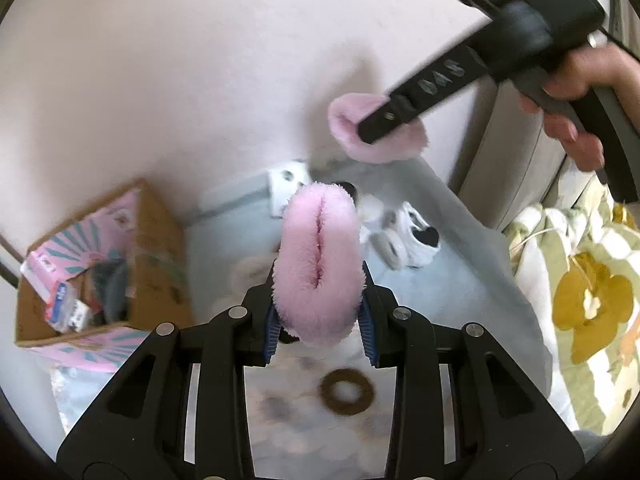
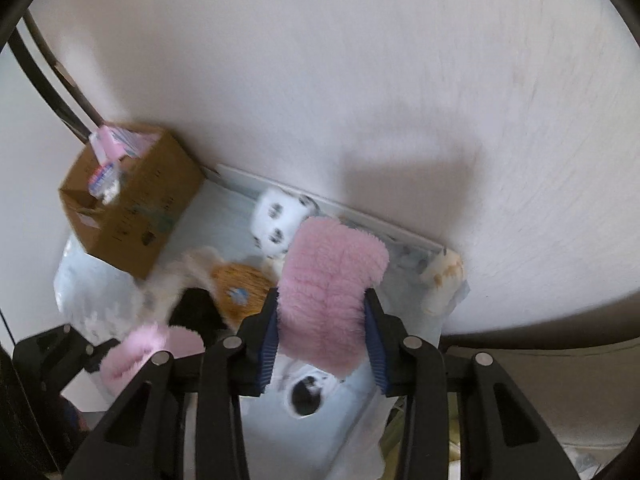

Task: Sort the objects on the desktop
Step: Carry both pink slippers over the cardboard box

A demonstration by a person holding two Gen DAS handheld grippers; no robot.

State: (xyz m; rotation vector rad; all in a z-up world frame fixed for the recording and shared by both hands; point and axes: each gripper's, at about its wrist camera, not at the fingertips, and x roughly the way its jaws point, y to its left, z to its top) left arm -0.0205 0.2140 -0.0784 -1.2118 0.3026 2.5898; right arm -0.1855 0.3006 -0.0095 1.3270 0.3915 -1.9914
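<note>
In the left wrist view, a brown cardboard box [image 1: 100,264] with pink printed flaps stands open on the left, close to the white wall [image 1: 180,60]. Inside it lie some small packets and a dark thing; they are too blurred to name. The left gripper [image 1: 320,320] pinches a pink fluffy piece [image 1: 320,264] between its blue pads, and the fluff is squeezed into a fold and held above the pale blue cloth [image 1: 460,280] of the desk. Under it a brown ring [image 1: 346,392] lies on the cloth, and farther back there are small white things with black marks [image 1: 404,240]. At the upper right, the right gripper [image 1: 376,128] reaches in from the person's hand [image 1: 576,96], and a second pink fluffy piece [image 1: 376,128] is at its tip.

In the right wrist view, the same box [image 2: 132,216] stands at the left by the wall, with pink packets sticking out on top. The right gripper [image 2: 324,332] clamps the second pink piece [image 2: 328,292] between its pads. Behind it a white plush cube with dark spots [image 2: 280,220] lies by the wall, an orange fuzzy thing [image 2: 240,284] is beside it, and a cream plush paw [image 2: 442,280] is on the right. At lower left the left gripper [image 2: 120,356] shows with its pink fluff
</note>
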